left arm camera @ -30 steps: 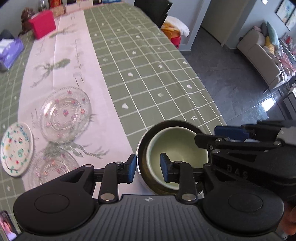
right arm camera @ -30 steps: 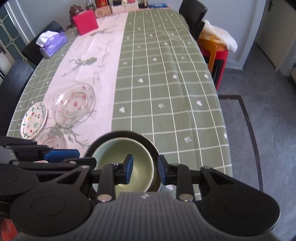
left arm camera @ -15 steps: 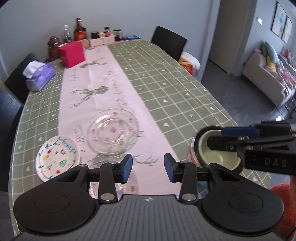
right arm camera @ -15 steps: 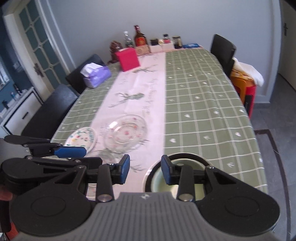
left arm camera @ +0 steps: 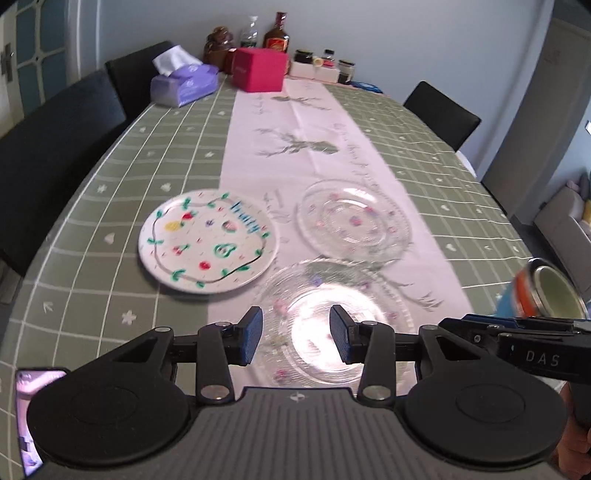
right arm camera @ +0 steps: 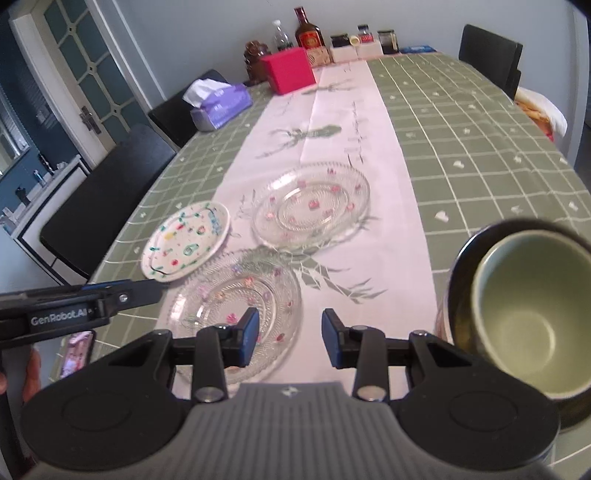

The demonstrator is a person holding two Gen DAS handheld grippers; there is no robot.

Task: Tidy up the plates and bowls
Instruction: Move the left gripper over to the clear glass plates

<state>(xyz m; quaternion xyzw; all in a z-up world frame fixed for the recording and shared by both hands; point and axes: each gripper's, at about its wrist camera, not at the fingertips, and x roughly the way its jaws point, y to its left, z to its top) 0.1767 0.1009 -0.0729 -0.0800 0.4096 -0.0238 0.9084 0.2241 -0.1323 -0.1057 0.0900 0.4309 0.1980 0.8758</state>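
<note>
both tools hang empty above the near glass plate (left arm camera: pixel 325 321) on the tabletop (left arm camera: pixel 110 236), the left tool (left arm camera: pixel 295 334) opening, the right tool (right arm camera: pixel 286 336) parted.

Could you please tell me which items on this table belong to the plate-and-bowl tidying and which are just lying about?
Job:
- painted plate
- far glass plate
- near glass plate
- green bowl nested in a dark bowl

Bystanders:
- tissue box
- red box
- bottles and jars
- phone
</note>
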